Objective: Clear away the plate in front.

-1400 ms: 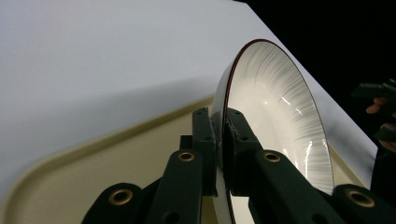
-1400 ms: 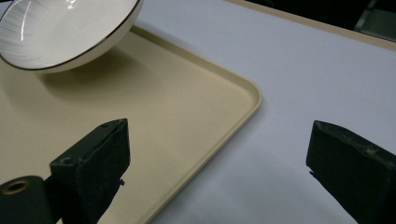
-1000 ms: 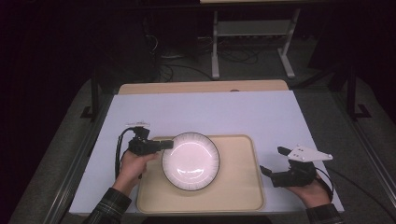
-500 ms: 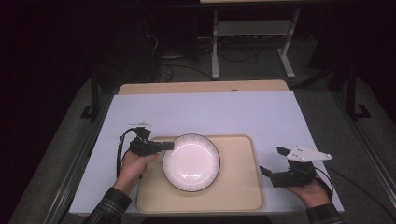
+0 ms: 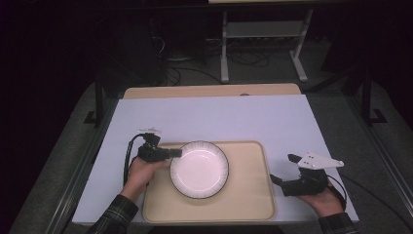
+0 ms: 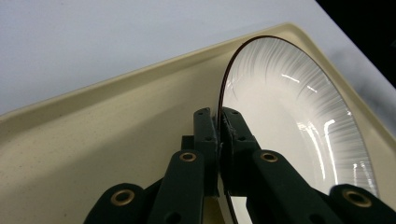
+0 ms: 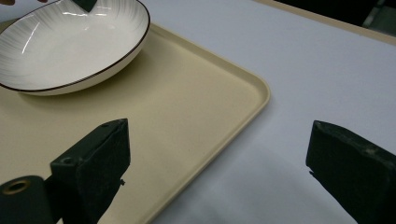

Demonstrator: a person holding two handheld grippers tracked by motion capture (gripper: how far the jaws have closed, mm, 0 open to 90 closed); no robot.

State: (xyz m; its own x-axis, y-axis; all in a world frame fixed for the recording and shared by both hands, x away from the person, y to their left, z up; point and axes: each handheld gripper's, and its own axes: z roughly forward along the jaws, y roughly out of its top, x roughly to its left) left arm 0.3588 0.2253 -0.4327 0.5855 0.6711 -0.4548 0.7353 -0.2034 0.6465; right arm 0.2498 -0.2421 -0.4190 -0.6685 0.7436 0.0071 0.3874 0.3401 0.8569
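Plate [image 6: 299, 121] rim between left fingers [image 6: 205, 135]

No readable text, label, brand, number or sign can be made out on any surface in the high view or in either gripper view.

A white plate [image 5: 199, 169] with fine grey lines fanning round its edge and a thin dark rim, a plain cream tray [image 5: 248, 195], a pale lavender table cover [image 5: 219, 117], black grippers, and plaid sleeves [image 5: 113, 220] on the person's arms.
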